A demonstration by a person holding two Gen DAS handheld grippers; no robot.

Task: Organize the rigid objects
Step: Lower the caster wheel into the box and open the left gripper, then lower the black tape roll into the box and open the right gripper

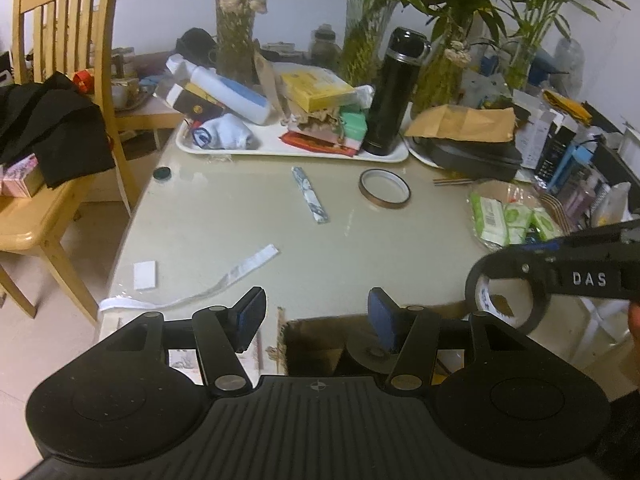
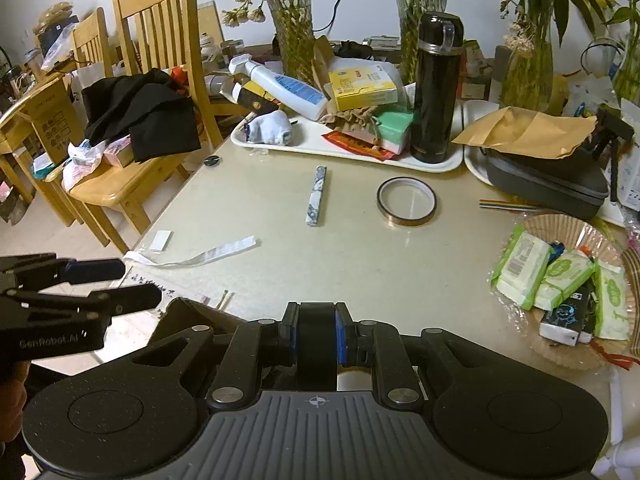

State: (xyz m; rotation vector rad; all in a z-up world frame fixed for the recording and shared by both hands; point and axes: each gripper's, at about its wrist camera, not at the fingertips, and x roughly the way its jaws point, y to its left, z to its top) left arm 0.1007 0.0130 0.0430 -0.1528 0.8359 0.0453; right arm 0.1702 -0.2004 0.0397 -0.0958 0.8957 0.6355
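My right gripper is shut on a black tape roll, held edge-on near the table's front edge. From the left wrist view the same roll shows as a black ring in the right gripper, at the right. My left gripper is open and empty above an open cardboard box at the table's front edge. On the table lie a brown tape ring, a marbled bar, a white strip and a small black cap.
A white tray with a black flask, bottles and boxes stands at the back. A dark case lies at back right. A bowl of wipe packs sits right. Wooden chairs with black cloth stand left.
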